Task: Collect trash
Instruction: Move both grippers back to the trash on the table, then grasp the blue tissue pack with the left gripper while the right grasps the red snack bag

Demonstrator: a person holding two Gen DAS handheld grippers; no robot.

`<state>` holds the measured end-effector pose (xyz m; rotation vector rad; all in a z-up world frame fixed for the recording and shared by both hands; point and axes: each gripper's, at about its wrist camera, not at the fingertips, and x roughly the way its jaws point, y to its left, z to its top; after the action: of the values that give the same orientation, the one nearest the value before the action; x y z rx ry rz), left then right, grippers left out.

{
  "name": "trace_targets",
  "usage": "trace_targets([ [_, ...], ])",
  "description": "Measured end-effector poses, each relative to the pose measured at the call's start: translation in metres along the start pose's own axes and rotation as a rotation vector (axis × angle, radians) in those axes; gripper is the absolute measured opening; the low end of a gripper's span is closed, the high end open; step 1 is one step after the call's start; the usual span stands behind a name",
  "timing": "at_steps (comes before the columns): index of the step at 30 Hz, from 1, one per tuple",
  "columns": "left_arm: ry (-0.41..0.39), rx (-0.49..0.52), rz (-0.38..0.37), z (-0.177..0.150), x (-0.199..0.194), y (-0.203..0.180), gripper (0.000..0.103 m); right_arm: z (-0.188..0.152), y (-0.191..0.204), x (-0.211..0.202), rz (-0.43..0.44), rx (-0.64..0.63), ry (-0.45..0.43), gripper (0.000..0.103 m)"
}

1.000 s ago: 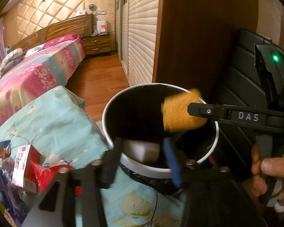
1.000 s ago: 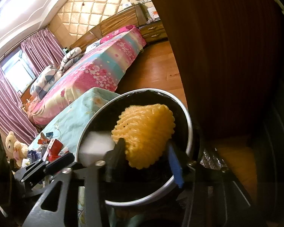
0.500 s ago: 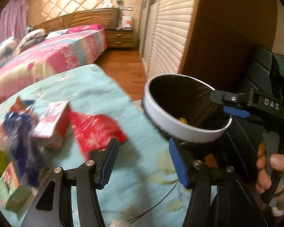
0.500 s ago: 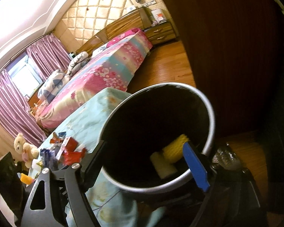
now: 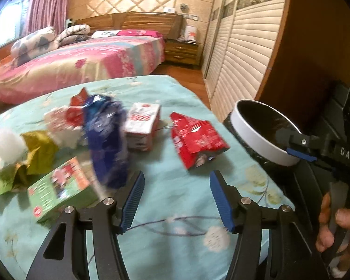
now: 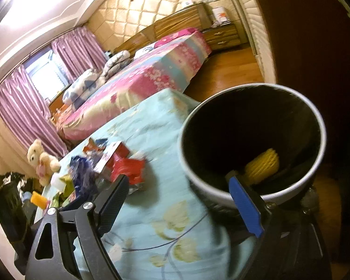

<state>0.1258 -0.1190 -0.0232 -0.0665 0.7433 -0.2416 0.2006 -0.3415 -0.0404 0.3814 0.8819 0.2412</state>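
A white-rimmed trash bin (image 5: 256, 130) with a black liner stands at the table's right edge; in the right wrist view the bin (image 6: 315, 170) holds a yellow foam net (image 6: 263, 165). On the teal cloth lie a red wrapper (image 5: 196, 137), a white-red carton (image 5: 142, 123), a blue bag (image 5: 107, 135), a green box (image 5: 60, 189) and a gold wrapper (image 5: 37, 154). My left gripper (image 5: 175, 198) is open and empty above the cloth, short of the red wrapper. My right gripper (image 6: 179, 207) is open and empty by the bin's rim; it also shows in the left wrist view (image 5: 310, 149).
A bed (image 5: 81, 63) with a pink floral cover stands behind the table. A louvred wardrobe (image 5: 240, 53) and a dark wooden panel (image 5: 298, 46) are at the right. A teddy bear (image 6: 42, 158) sits at the table's far end.
Both grippers let go of their trash into the bin and opened. My left gripper swung left from the bin toward the pile on the table. My right gripper drew back from the bin.
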Motion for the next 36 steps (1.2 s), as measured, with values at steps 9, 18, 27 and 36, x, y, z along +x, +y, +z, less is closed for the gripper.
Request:
trace_targets([
  [9, -0.008, -0.067, 0.060, -0.008, -0.022, 0.031, 0.058, -0.016, 0.037, 0.016, 0.047, -0.072, 0.044, 0.089],
  [18, -0.005, -0.098, 0.087, 0.004, -0.017, 0.048, 0.059, -0.022, 0.050, 0.043, 0.080, -0.079, 0.091, 0.089],
  [27, 0.001, -0.059, 0.114, 0.022, 0.010, 0.051, 0.057, -0.012, 0.057, 0.064, 0.088, -0.094, 0.090, 0.089],
  [36, 0.018, -0.014, 0.082, 0.026, 0.022, 0.051, 0.024, -0.009, 0.056, 0.086, 0.067, -0.094, 0.114, 0.038],
])
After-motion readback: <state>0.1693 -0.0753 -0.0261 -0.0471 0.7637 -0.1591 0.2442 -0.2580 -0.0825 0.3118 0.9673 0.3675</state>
